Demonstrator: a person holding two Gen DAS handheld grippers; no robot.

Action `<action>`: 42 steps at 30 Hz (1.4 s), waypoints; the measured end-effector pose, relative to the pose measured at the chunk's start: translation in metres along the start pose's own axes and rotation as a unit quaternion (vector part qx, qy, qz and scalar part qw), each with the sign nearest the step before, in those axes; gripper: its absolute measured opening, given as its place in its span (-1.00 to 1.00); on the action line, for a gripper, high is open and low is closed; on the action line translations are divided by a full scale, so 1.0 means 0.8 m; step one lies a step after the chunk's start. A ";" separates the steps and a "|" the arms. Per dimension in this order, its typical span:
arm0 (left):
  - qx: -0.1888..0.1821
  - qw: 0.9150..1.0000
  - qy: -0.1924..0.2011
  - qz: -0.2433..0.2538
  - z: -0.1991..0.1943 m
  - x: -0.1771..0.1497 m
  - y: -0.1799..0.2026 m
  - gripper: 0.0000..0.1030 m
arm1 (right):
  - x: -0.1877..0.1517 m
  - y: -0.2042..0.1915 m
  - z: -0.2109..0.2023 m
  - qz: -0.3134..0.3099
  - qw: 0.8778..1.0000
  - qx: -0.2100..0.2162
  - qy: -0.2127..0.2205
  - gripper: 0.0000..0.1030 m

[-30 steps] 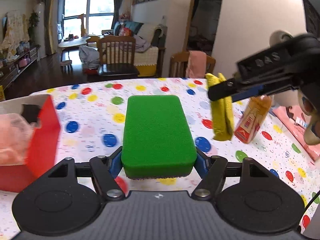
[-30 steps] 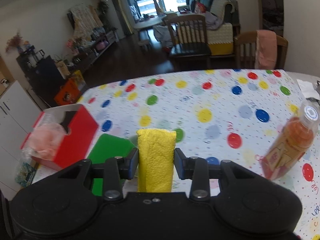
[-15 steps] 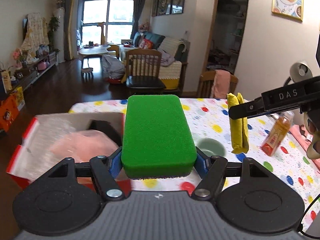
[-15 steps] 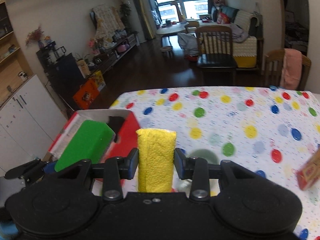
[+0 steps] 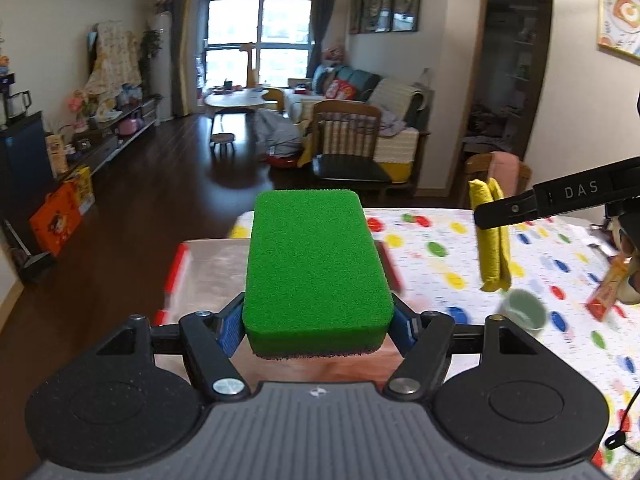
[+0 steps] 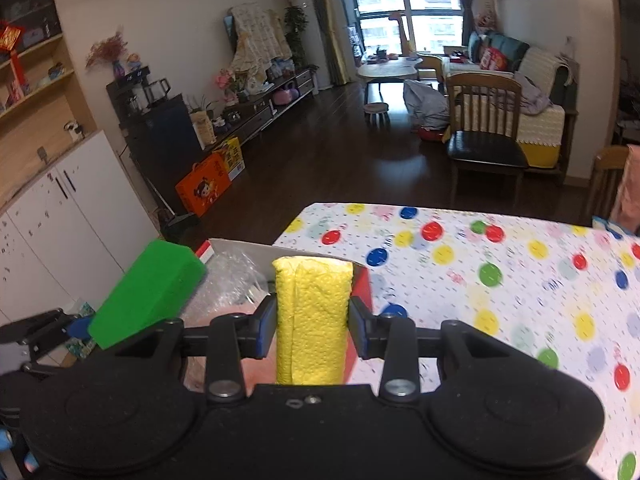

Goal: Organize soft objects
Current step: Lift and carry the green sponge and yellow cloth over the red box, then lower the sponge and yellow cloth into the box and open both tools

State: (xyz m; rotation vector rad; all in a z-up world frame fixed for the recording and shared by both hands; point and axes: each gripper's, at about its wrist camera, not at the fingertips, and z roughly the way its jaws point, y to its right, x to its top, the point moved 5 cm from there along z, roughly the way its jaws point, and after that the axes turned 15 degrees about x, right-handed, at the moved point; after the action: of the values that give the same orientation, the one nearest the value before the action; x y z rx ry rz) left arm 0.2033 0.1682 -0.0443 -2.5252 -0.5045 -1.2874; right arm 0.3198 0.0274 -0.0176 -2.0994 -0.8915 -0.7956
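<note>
Polka-dot tablecloth (image 6: 500, 264) carries a red box (image 5: 180, 264) at its corner, over which the left gripper (image 5: 318, 322) pinches a green sponge (image 5: 316, 268) and the right gripper (image 6: 312, 330) squeezes a folded yellow cloth (image 6: 312, 312); released off-centre, either could slip past the box rim to the floor.

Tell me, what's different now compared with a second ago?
Both grippers lifted off the table and swung over toward the red box. The green sponge now hangs above it, the yellow cloth beside. Both grips stayed shut; nothing was released.
</note>
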 end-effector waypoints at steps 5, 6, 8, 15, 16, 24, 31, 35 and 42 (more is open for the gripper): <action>0.027 1.000 -0.006 0.002 0.023 0.002 -0.051 0.36 | 0.011 -0.005 0.047 0.007 1.000 -0.005 -0.018 -0.29; 0.031 0.999 -0.008 0.000 0.028 0.002 -0.059 0.36 | 0.013 -0.005 0.057 0.009 1.000 -0.005 -0.023 -0.29; 0.038 0.999 -0.016 0.001 0.041 0.002 -0.072 0.36 | 0.017 -0.003 0.076 0.011 0.999 -0.009 -0.031 -0.29; 0.044 0.998 -0.045 -0.009 0.087 -0.006 -0.108 0.36 | 0.018 0.004 0.140 0.008 0.997 -0.026 -0.068 -0.29; 0.044 0.998 -0.046 -0.006 0.093 -0.008 -0.108 0.36 | 0.016 0.006 0.149 0.007 0.997 -0.028 -0.074 -0.29; 0.033 0.997 -0.068 0.009 0.135 -0.024 -0.090 0.36 | 0.005 0.012 0.195 0.004 0.994 -0.042 -0.097 -0.29; 0.019 0.996 -0.086 0.016 0.160 -0.039 -0.075 0.36 | -0.013 0.010 0.218 0.008 0.992 -0.045 -0.117 -0.29; 0.011 0.994 -0.103 0.021 0.174 -0.046 -0.071 0.37 | -0.023 0.011 0.226 0.012 0.991 -0.050 -0.124 -0.28; 0.009 0.992 -0.120 0.025 0.186 -0.050 -0.071 0.37 | -0.024 0.012 0.223 0.022 0.991 -0.051 -0.120 -0.14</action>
State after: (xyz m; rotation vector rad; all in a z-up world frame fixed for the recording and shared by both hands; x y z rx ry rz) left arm 0.2657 0.2685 -0.1579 -2.6754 -0.4947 -0.9612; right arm 0.3622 0.1567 -0.1348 -2.3322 -0.9439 -0.5851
